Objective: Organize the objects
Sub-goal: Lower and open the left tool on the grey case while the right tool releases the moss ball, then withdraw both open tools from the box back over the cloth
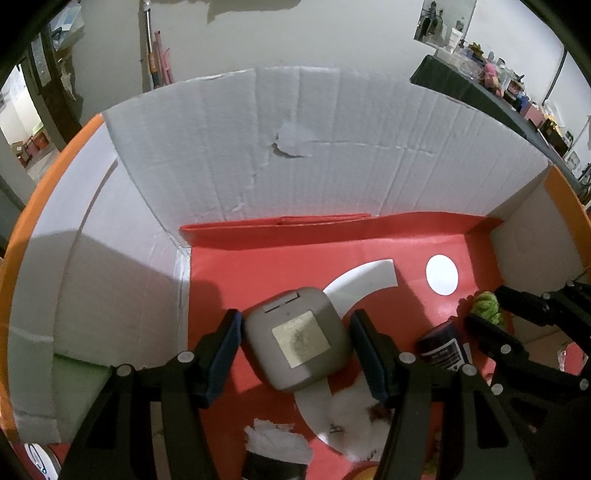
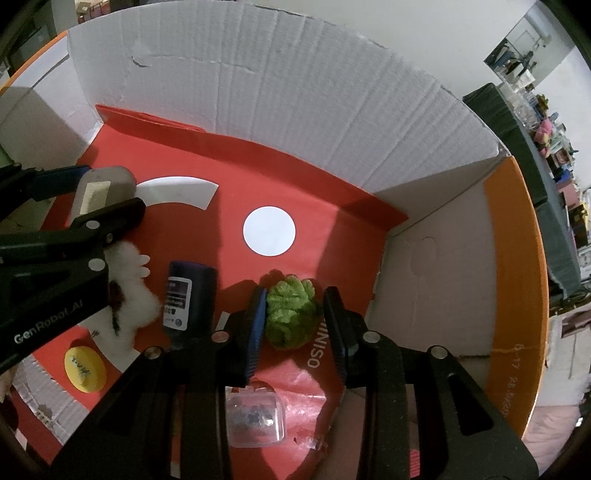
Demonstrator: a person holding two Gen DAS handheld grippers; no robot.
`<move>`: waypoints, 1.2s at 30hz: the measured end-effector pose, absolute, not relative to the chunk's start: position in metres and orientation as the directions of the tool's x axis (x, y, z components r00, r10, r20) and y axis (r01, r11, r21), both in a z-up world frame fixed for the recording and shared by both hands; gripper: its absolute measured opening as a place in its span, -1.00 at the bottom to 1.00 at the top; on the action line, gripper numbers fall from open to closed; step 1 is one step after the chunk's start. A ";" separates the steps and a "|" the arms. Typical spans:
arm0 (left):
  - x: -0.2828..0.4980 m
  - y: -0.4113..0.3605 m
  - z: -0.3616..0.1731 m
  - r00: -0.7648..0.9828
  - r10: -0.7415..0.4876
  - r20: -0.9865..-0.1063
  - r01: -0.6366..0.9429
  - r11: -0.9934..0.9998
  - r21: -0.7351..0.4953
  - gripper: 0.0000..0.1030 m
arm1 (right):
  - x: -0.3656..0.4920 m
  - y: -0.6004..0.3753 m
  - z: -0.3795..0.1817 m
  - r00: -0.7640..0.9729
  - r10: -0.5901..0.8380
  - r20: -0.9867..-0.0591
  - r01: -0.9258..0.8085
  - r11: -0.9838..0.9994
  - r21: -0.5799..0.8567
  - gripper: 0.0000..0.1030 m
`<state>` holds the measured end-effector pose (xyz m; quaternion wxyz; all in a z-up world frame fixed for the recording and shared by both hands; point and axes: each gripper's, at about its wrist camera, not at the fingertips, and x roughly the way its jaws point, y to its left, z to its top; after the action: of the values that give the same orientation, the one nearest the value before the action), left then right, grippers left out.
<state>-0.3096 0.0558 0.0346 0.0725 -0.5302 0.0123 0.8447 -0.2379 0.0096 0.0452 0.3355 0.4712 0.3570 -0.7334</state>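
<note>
Now left tongs (image 1: 295, 345) clasp the grey case (image 1: 297, 338); right tongs (image 2: 295, 321) grip the green ball (image 2: 290, 317).

A pale wall (image 1: 332, 33) stands behind, with a cluttered dark-covered table (image 1: 491, 92) along the right side.

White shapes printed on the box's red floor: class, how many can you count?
2. A white circle lies mid-floor beyond the green toy; a curved white band lies left of it, running under the grey case. More may be hidden.
</note>
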 end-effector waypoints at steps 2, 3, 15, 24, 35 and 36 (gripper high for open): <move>-0.308 0.055 0.037 -0.427 0.111 -0.897 -0.130 -0.990 -0.060 0.24 | -0.237 0.011 0.046 -0.331 -0.160 -0.930 0.828 -0.521 -0.206 -0.41; -0.308 0.053 0.038 -0.430 0.114 -0.896 -0.127 -0.990 -0.065 0.25 | -0.236 0.011 0.047 -0.333 -0.162 -0.929 0.828 -0.522 -0.206 -0.41; -0.286 0.050 0.059 -0.459 0.144 -0.877 -0.128 -0.987 -0.096 0.29 | -0.220 0.026 0.071 -0.351 -0.210 -0.912 0.823 -0.535 -0.194 -0.41; -0.257 0.033 0.083 -0.509 0.210 -0.835 -0.158 -0.976 -0.150 0.34 | -0.208 0.044 0.096 -0.379 -0.274 -0.884 0.813 -0.554 -0.177 -0.41; -0.217 0.030 0.115 -0.617 0.246 -0.747 -0.160 -0.969 -0.187 0.50 | -0.180 0.080 0.122 -0.423 -0.388 -0.819 0.808 -0.572 -0.146 0.08; -0.211 0.028 0.118 -0.636 0.242 -0.733 -0.162 -0.970 -0.179 0.54 | -0.174 0.085 0.124 -0.431 -0.400 -0.809 0.807 -0.572 -0.147 0.08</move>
<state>-0.2107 0.0276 0.1179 0.1119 -0.4119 -0.0483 0.9030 -0.1742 0.0848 0.1242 0.3761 0.3781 0.2689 -0.8020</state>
